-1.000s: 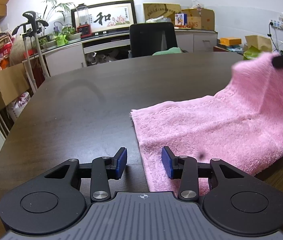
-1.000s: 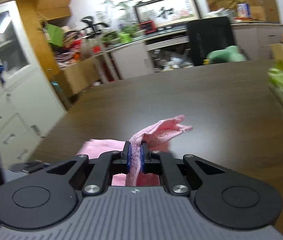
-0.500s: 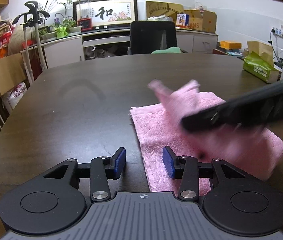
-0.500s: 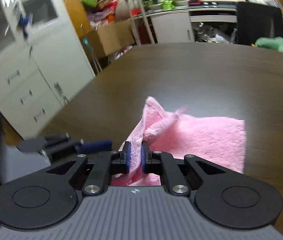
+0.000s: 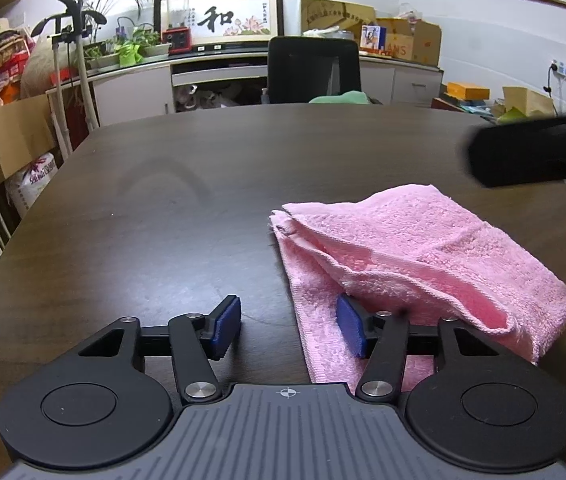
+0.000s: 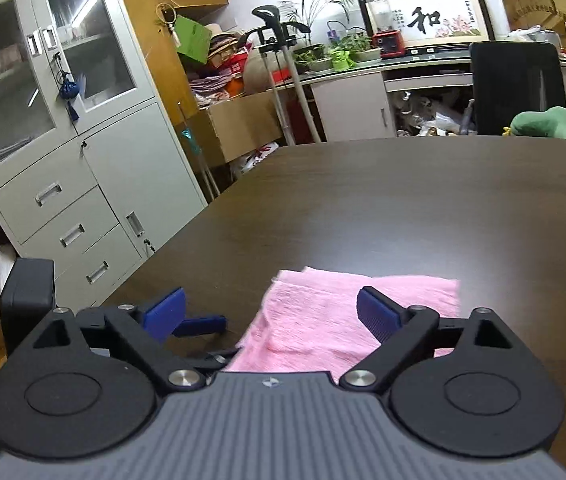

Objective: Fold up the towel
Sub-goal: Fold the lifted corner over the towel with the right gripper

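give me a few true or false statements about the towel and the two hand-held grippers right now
1. The pink towel lies folded over on itself on the dark table. True.
2. The right hand-held gripper is clamped on the towel. False: its jaws are wide open, nothing pinched.
3. The left hand-held gripper is open. True.
4. The towel hangs off the table edge. False: it rests on the tabletop.
5. A black chair stands at the table's far side. True.
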